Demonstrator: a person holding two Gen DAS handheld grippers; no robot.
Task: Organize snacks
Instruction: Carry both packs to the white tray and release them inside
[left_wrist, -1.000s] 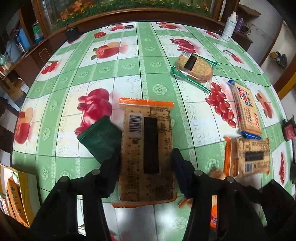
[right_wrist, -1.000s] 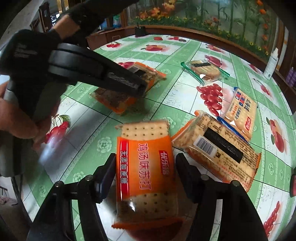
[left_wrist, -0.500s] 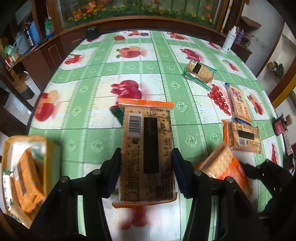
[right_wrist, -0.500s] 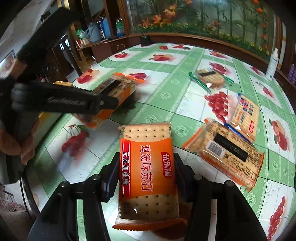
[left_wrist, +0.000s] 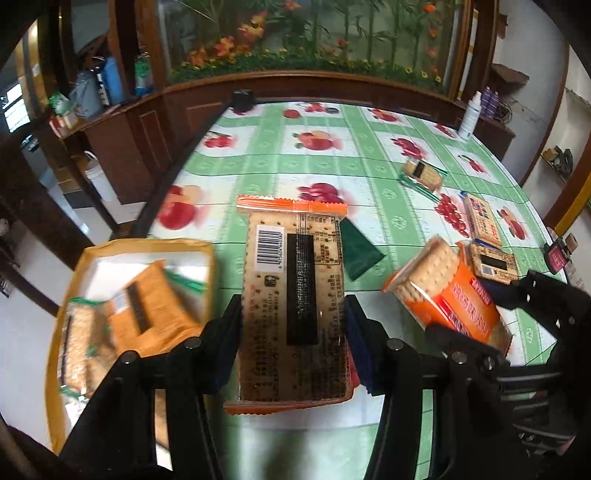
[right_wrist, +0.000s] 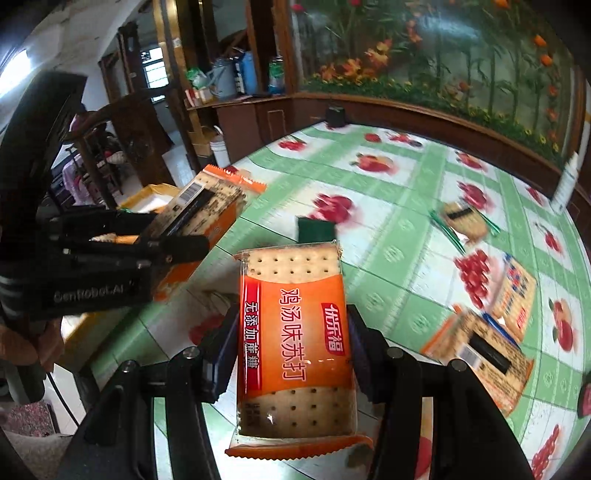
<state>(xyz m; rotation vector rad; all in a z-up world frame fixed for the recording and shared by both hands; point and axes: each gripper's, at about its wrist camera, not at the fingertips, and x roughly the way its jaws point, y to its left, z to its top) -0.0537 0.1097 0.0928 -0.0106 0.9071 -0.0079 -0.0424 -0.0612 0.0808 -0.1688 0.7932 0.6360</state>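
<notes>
My left gripper (left_wrist: 293, 310) is shut on an orange-edged cracker pack (left_wrist: 295, 258), barcode side up, held above the table's left edge. Beside and below it on the left stands an open yellow box (left_wrist: 74, 266) with several cracker packs inside. My right gripper (right_wrist: 291, 321) is shut on an orange cracker pack (right_wrist: 295, 295), printed side up, raised off the tablecloth. In the left wrist view that pack (left_wrist: 443, 291) hangs close on the right. From the right wrist view, the left gripper's pack (right_wrist: 207, 206) hovers near the yellow box (right_wrist: 147, 195).
On the green fruit-print tablecloth (left_wrist: 332, 162) lie a dark green sachet (left_wrist: 356, 251), a green-edged pack (left_wrist: 423, 173), a blue-edged pack (left_wrist: 482, 219) and another orange pack (left_wrist: 495, 262). A white bottle (left_wrist: 469, 114) stands at the far right edge. Wooden cabinets line the back.
Both grippers rose and moved left with their packs. The right jaws closed onto the orange pack and lifted it. The yellow box came into the left wrist view.
</notes>
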